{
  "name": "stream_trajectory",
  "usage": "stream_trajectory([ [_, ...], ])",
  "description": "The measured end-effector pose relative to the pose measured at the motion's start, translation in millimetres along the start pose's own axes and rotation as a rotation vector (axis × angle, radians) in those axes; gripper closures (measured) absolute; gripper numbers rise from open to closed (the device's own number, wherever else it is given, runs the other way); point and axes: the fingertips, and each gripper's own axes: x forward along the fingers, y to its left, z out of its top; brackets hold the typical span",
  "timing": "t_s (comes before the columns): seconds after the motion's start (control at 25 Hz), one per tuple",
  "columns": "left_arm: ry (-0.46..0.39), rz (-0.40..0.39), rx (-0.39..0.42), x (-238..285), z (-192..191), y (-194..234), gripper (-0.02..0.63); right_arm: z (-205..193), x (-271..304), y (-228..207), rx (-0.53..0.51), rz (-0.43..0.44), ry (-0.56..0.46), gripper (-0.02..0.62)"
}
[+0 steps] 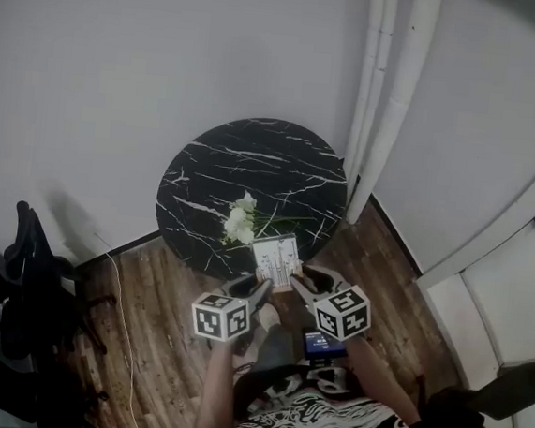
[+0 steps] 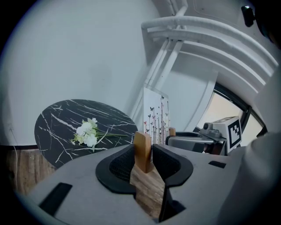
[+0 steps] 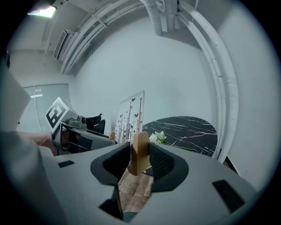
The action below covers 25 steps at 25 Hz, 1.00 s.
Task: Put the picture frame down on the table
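The picture frame (image 1: 277,259) is a clear panel printed with butterflies and stems, standing on two small wooden feet. It is held upright in the air just in front of the round black marble table (image 1: 206,170). My left gripper (image 1: 258,294) is shut on one wooden foot (image 2: 142,151). My right gripper (image 1: 304,280) is shut on the other wooden foot (image 3: 140,151). The panel (image 2: 154,116) rises between the two grippers, and its far side (image 3: 130,116) shows in the right gripper view.
White flowers (image 1: 240,219) with green stems lie on the table near its front edge. White pipes (image 1: 389,88) run down the wall right of the table. A black chair (image 1: 29,251) stands at left. A thin cable (image 1: 123,322) crosses the wooden floor.
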Motion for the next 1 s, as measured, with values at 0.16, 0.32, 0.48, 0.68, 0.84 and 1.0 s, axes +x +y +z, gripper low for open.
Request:
stream_trajectory([
  [0.16,0.002,0.003,0.004,12.5,9.8,14.5,0.468,5.0,17.4,-11.9,0.005,0.006,0.001,0.456],
  [0.32,0.015,0.002,-0.008,29.1,20.7,35.1,0.468,9.9,40.7,-27.1,0.019,0.002,0.013,0.456],
  [0.48,0.038,-0.009,-0.024,54.5,33.8,60.1,0.469,14.9,69.7,-50.2,0.042,-0.012,0.035,0.456],
  [0.68,0.083,-0.021,-0.049,82.9,45.6,95.8,0.468,17.3,109.3,-73.6,0.074,-0.025,0.076,0.456],
  [0.84,0.092,-0.041,-0.061,103.4,67.4,123.2,0.469,32.8,141.1,-93.3,0.08,-0.037,0.09,0.456],
  [1.0,0.108,-0.059,-0.057,123.6,89.5,147.9,0.468,46.4,169.4,-112.1,0.094,-0.059,0.1,0.456],
])
